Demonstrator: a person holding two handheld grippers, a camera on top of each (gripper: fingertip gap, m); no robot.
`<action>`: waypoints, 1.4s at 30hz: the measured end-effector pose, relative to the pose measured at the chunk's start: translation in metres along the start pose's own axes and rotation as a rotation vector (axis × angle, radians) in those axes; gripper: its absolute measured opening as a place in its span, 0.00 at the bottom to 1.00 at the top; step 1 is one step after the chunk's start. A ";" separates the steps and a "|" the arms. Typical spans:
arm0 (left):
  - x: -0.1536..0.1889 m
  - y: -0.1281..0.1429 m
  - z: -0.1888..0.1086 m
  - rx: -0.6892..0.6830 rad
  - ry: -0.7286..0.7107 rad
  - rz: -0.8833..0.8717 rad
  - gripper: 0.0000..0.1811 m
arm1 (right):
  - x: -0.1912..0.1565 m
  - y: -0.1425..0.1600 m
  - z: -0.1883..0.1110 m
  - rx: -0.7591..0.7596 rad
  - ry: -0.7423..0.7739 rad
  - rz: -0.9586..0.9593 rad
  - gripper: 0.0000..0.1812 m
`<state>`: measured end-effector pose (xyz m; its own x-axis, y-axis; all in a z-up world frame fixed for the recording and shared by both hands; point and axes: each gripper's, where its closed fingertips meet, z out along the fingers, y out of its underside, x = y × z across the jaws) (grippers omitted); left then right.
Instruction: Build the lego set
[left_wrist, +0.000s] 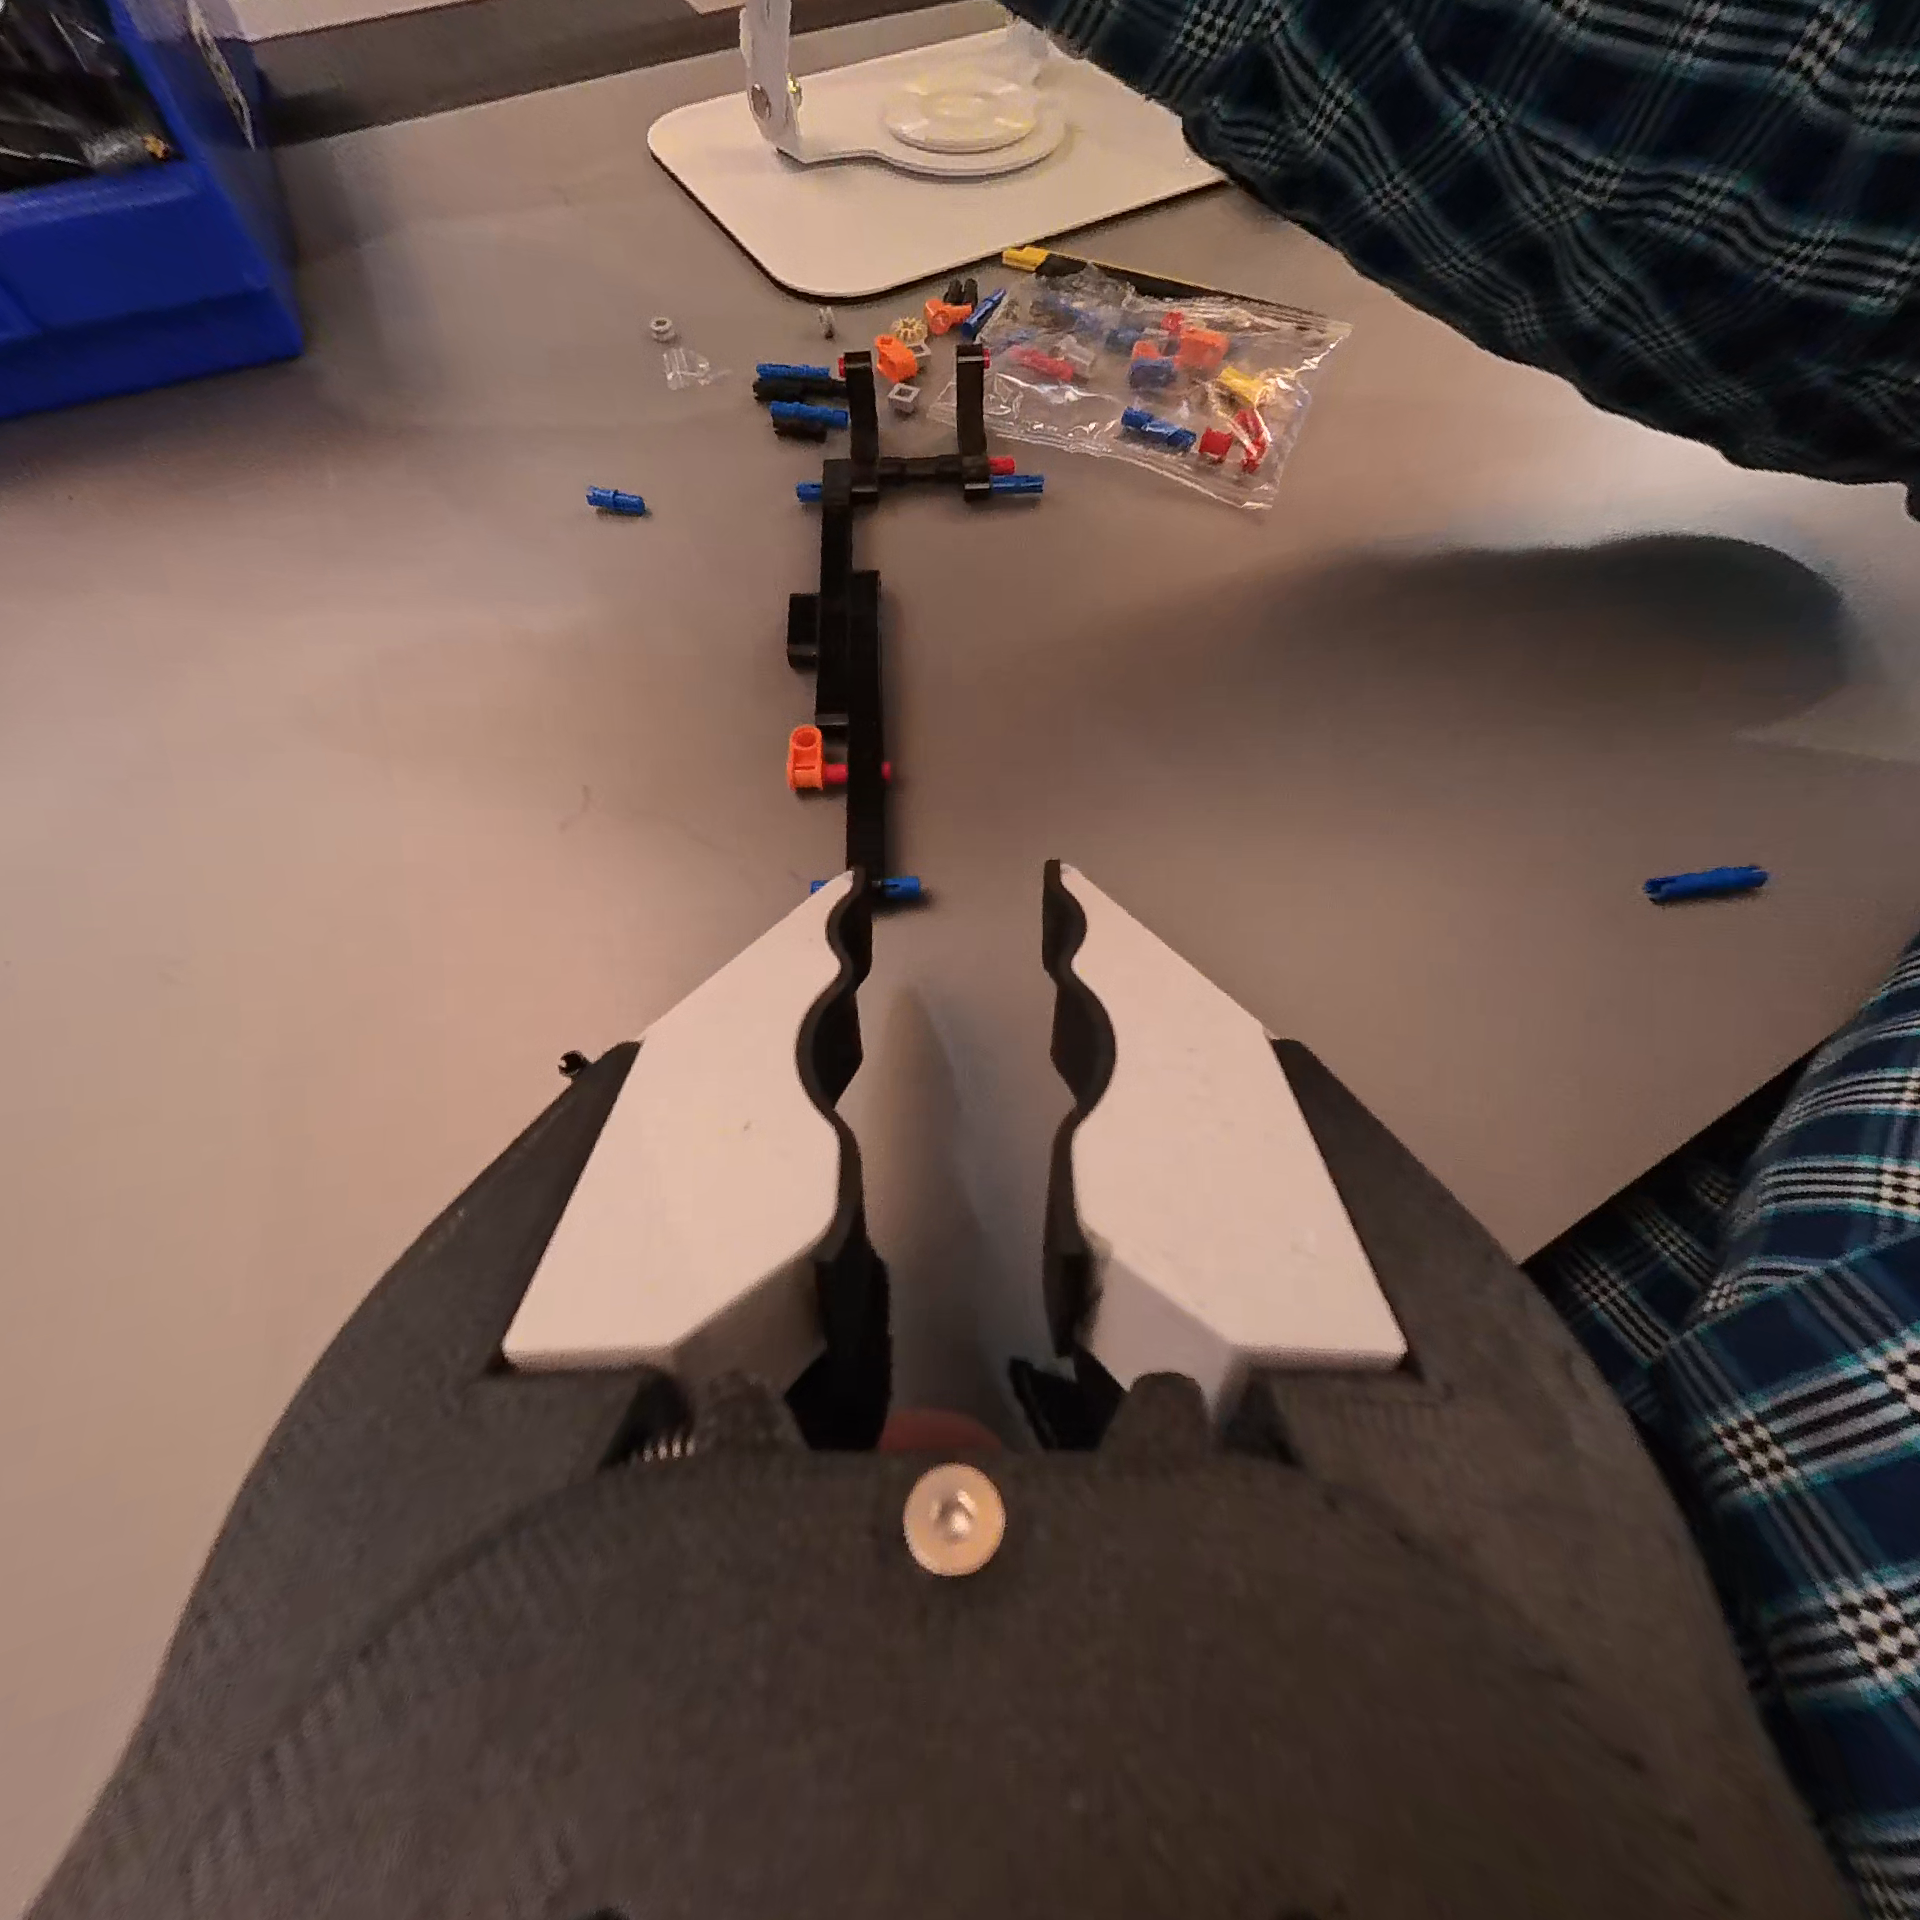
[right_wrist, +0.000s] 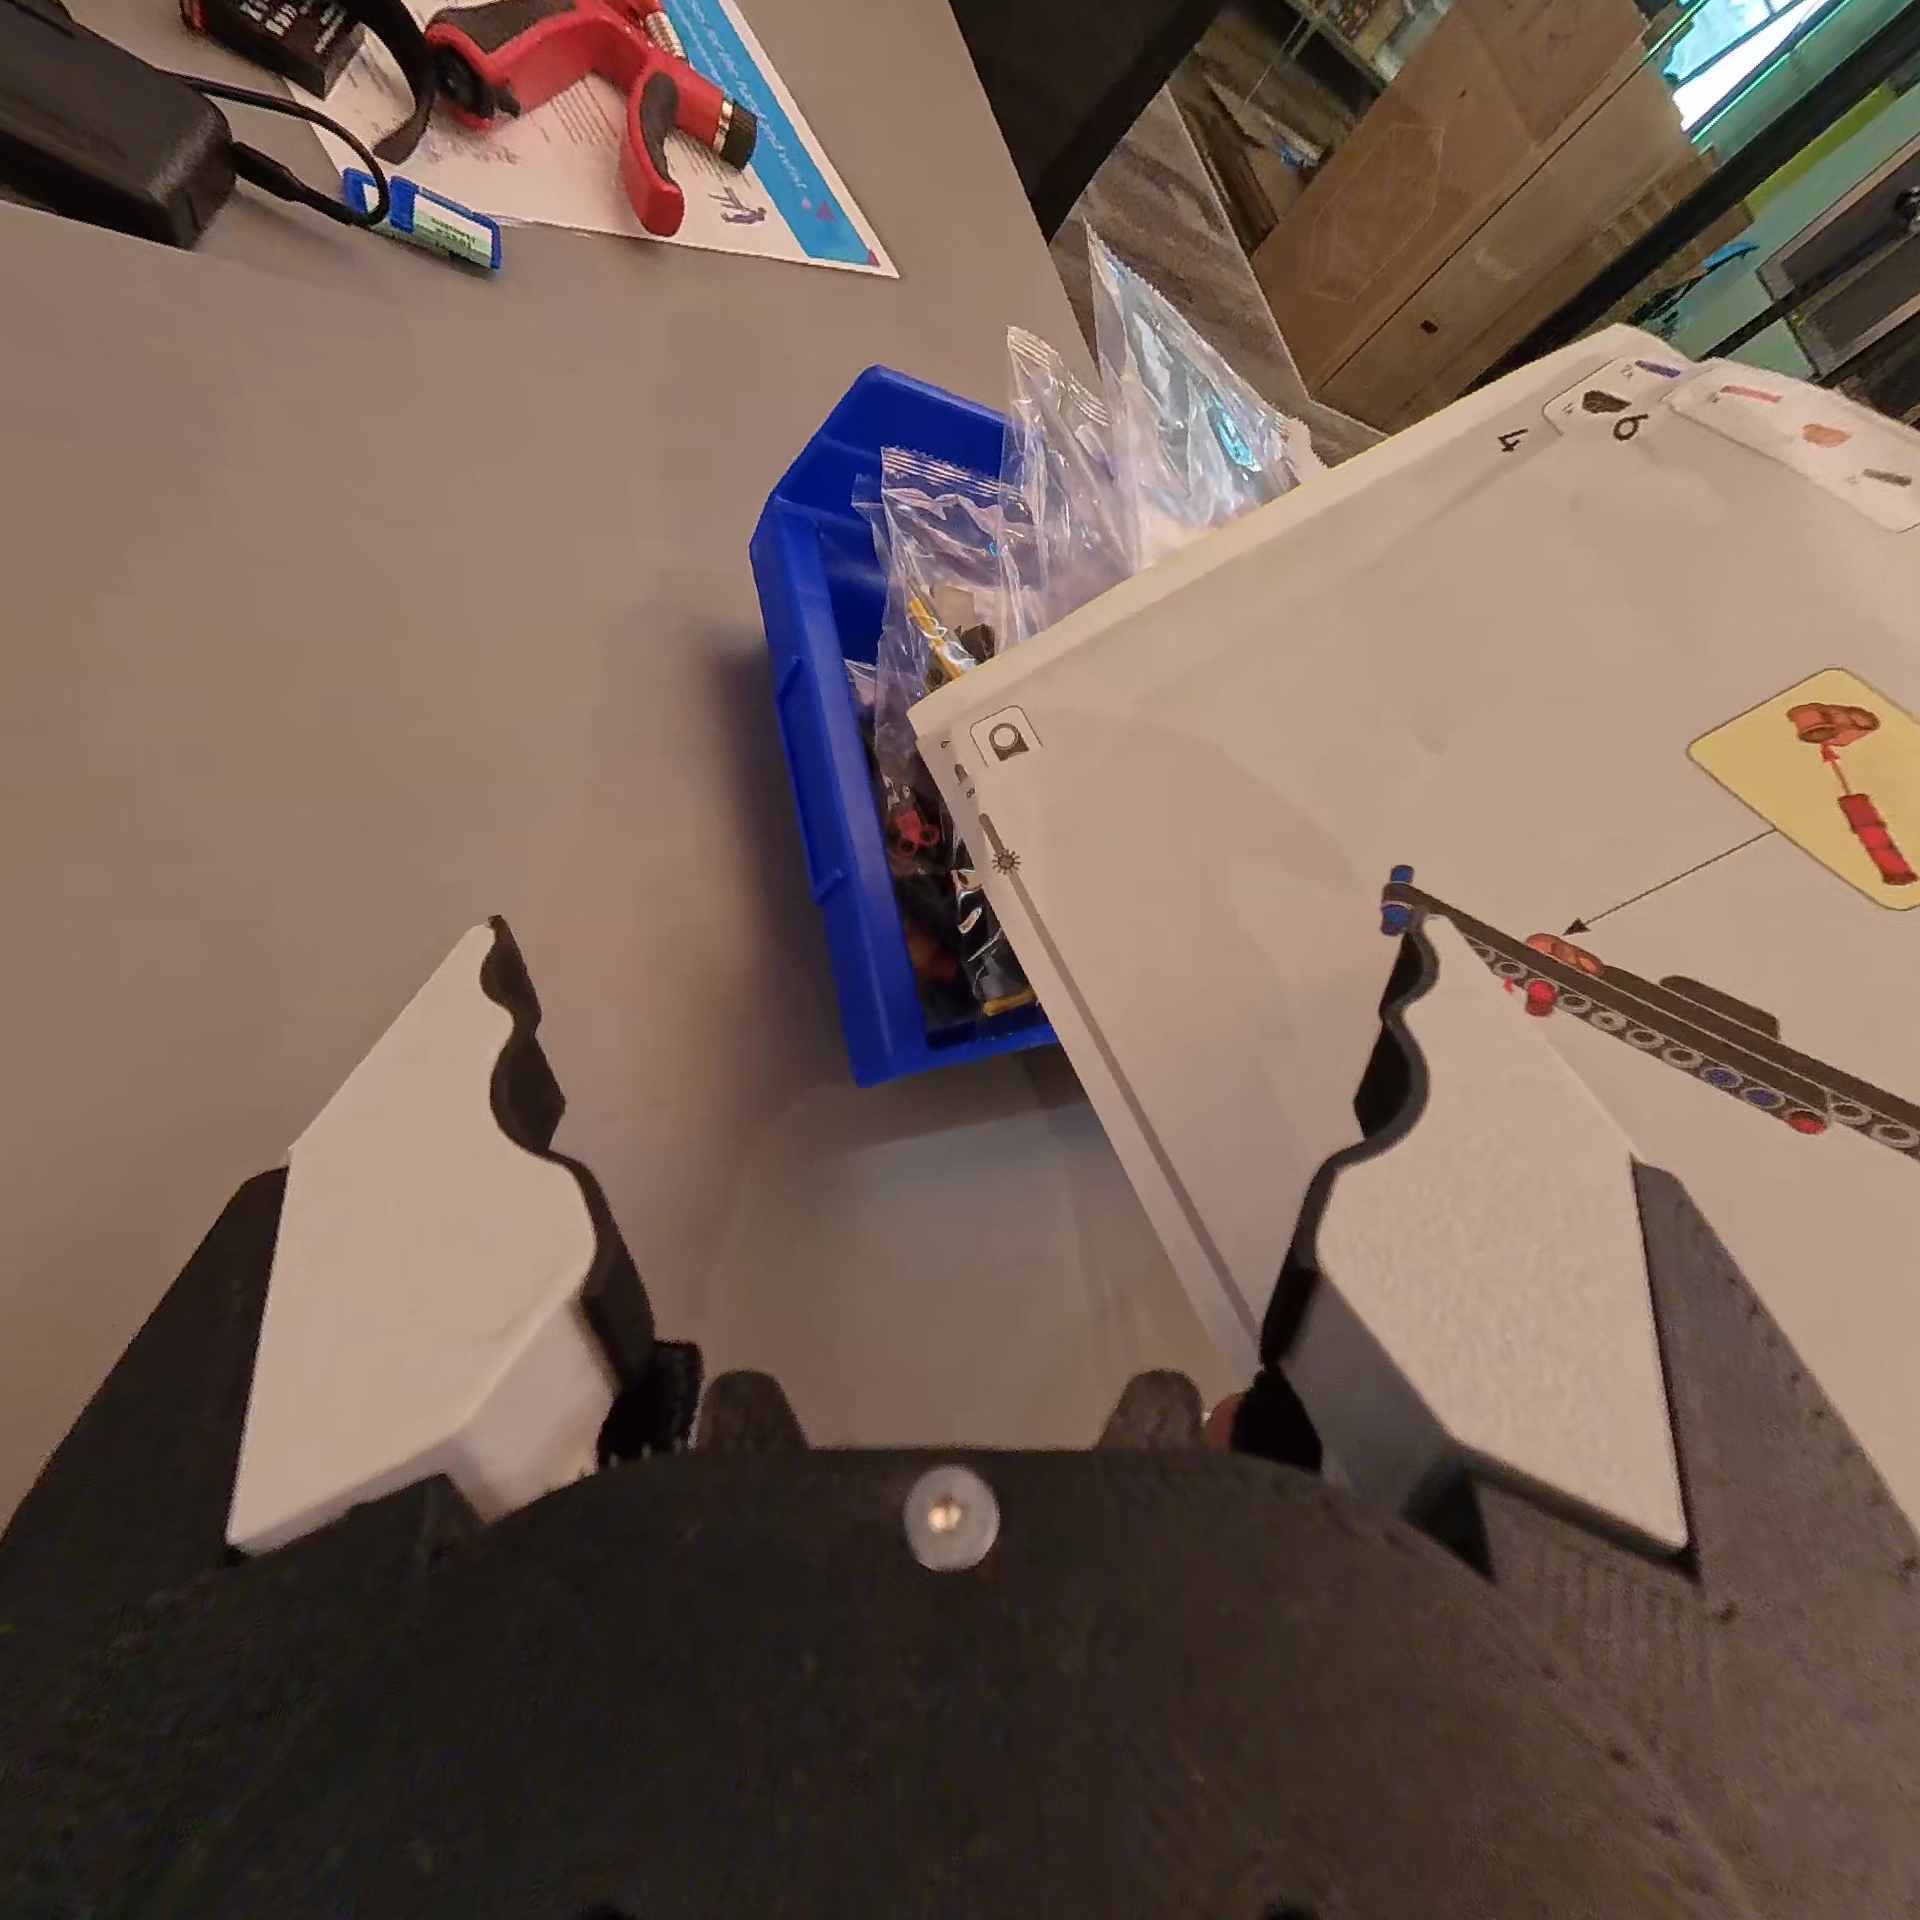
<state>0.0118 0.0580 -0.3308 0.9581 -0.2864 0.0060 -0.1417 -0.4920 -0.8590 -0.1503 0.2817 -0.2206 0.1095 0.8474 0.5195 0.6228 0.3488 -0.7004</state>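
Observation:
A long black lego beam assembly (left_wrist: 860, 665) lies on the grey table, running away from my left gripper (left_wrist: 951, 878). It carries an orange connector (left_wrist: 805, 758) on a red pin, blue pins, and a black frame (left_wrist: 914, 436) at its far end. The left gripper is open and empty, its left fingertip just beside the beam's near end. Loose pieces (left_wrist: 904, 348) and a clear bag of parts (left_wrist: 1143, 390) lie beyond. My right gripper (right_wrist: 951, 935) is wide open and empty above the table, beside the instruction booklet (right_wrist: 1403, 727).
A blue bin (right_wrist: 831, 727) holds several clear part bags; it also shows in the left wrist view (left_wrist: 135, 270). Loose blue pins (left_wrist: 1704, 883) (left_wrist: 615, 500) lie on the table. A white stand base (left_wrist: 914, 187) sits at the back. A plaid sleeve (left_wrist: 1558, 187) reaches across. A red tool (right_wrist: 582, 94) lies far off.

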 end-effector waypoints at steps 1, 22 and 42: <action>0.000 0.000 0.000 0.000 0.002 -0.002 0.17 | 0.000 0.000 -0.001 0.000 0.006 -0.008 0.85; 0.000 -0.001 -0.001 0.005 0.014 -0.010 0.17 | 0.004 0.010 0.005 -0.044 0.058 -0.033 0.85; 0.000 -0.001 -0.001 0.007 0.015 -0.010 0.17 | 0.009 0.010 0.002 -0.040 0.079 -0.025 0.85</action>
<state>0.0118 0.0574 -0.3296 0.9556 -0.2937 0.0226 -0.1299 -0.4890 -0.8626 -0.1447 0.2940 -0.2237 0.1532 0.8041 0.5743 0.6565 0.3516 -0.6674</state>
